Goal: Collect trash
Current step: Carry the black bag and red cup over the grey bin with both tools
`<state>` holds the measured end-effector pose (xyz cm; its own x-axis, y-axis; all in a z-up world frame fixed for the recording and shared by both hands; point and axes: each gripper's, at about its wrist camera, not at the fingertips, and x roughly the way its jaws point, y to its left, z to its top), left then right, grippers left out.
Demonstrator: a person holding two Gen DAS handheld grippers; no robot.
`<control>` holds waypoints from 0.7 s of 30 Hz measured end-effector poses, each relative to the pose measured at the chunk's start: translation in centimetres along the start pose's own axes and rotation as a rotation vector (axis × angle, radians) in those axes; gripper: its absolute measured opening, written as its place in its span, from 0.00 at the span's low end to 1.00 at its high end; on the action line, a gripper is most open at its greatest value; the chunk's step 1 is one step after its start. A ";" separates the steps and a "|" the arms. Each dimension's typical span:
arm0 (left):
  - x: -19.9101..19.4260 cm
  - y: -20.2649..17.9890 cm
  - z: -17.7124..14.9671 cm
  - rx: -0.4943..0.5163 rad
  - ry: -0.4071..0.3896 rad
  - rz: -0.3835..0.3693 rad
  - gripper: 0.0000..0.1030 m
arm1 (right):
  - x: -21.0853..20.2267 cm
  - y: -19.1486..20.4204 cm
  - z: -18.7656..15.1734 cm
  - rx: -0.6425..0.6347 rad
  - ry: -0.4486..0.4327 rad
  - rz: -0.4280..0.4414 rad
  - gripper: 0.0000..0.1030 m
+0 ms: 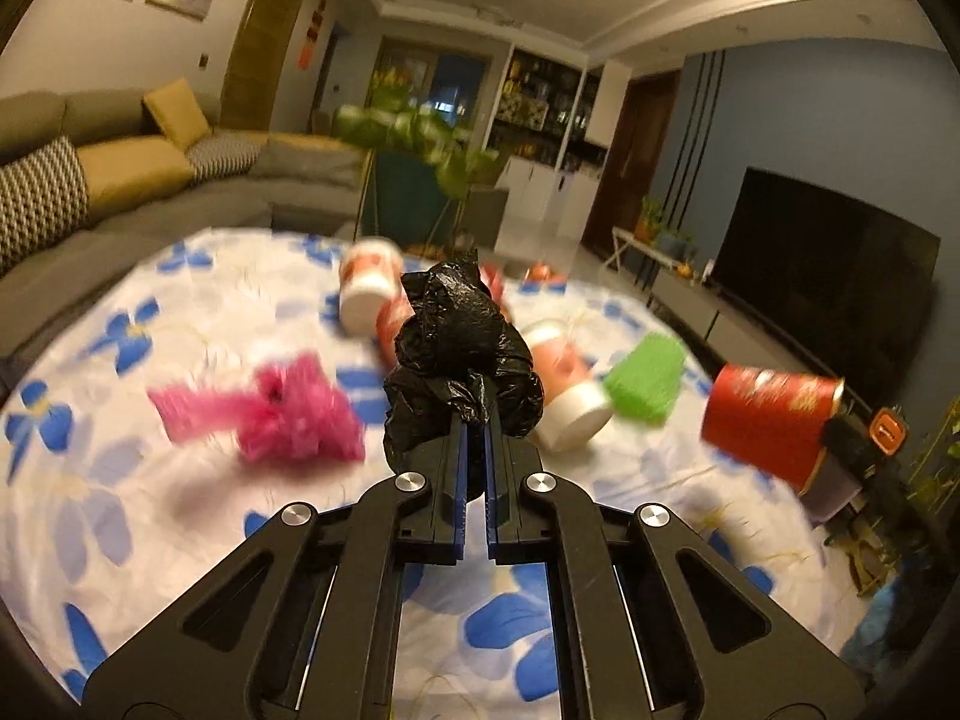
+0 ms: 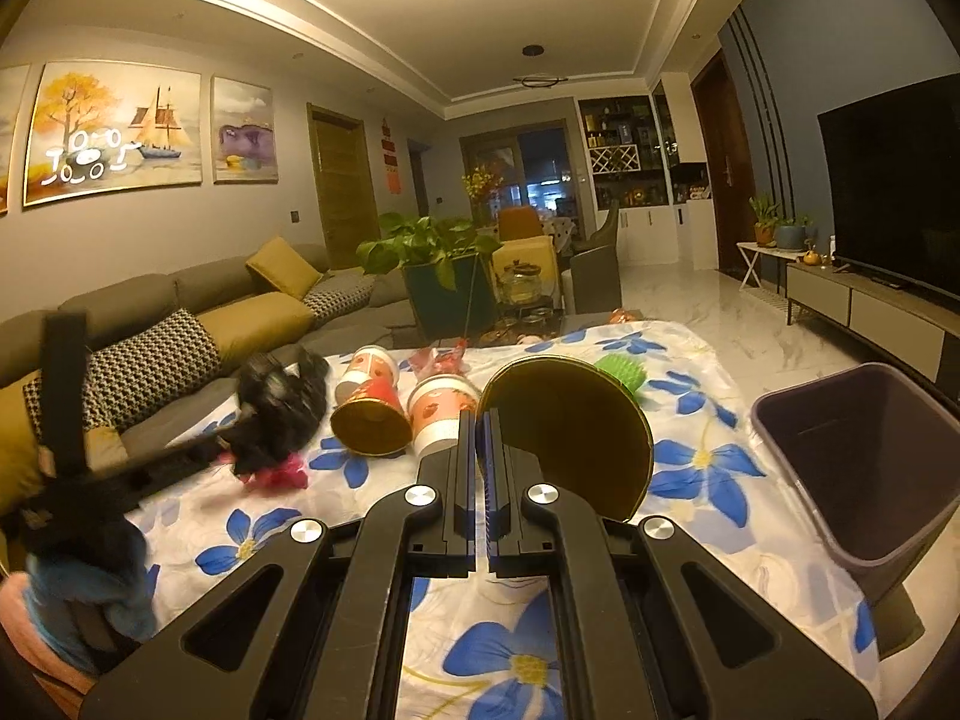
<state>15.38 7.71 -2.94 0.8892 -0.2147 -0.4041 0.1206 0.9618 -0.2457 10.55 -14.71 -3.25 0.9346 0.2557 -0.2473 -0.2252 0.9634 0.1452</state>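
My left gripper (image 1: 474,420) is shut on a crumpled black plastic bag (image 1: 462,348), held above the flower-print tablecloth (image 1: 180,528). My right gripper (image 2: 477,420) is shut on the rim of a red paper cup (image 2: 570,432) with a gold inside, lifted over the table. The left wrist view shows that red cup (image 1: 774,426) at the right. On the cloth lie a pink crumpled wrapper (image 1: 282,414), a green ribbed piece (image 1: 645,381) and several tipped paper cups (image 2: 372,414). A purple-grey bin (image 2: 864,462) stands open at the table's right edge.
A grey sofa (image 2: 198,306) with yellow and patterned cushions runs along the left. A potted plant (image 2: 432,258) stands behind the table. A television (image 2: 894,186) on a low cabinet lines the right wall. A person's blue sleeve (image 2: 90,594) shows at the lower left.
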 end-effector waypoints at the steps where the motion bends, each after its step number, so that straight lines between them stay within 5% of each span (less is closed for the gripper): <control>1: -0.4 -0.2 0.4 0.003 -0.011 -0.003 0.04 | -0.2 -0.2 0.1 0.002 -0.004 -0.005 0.03; 10: -2.8 -4.5 3.3 0.083 -0.077 -0.039 0.04 | -2.9 -3.6 1.6 0.005 -0.070 -0.087 0.03; 21: -0.6 -12.2 4.1 0.183 -0.090 -0.156 0.04 | -6.0 -8.3 3.4 0.004 -0.153 -0.222 0.03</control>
<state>15.19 -3.16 3.94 0.8885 -0.3544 -0.2915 0.3296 0.9349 -0.1319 7.73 -24.49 0.35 0.9917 0.0232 -0.1262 -0.0096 0.9942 0.1072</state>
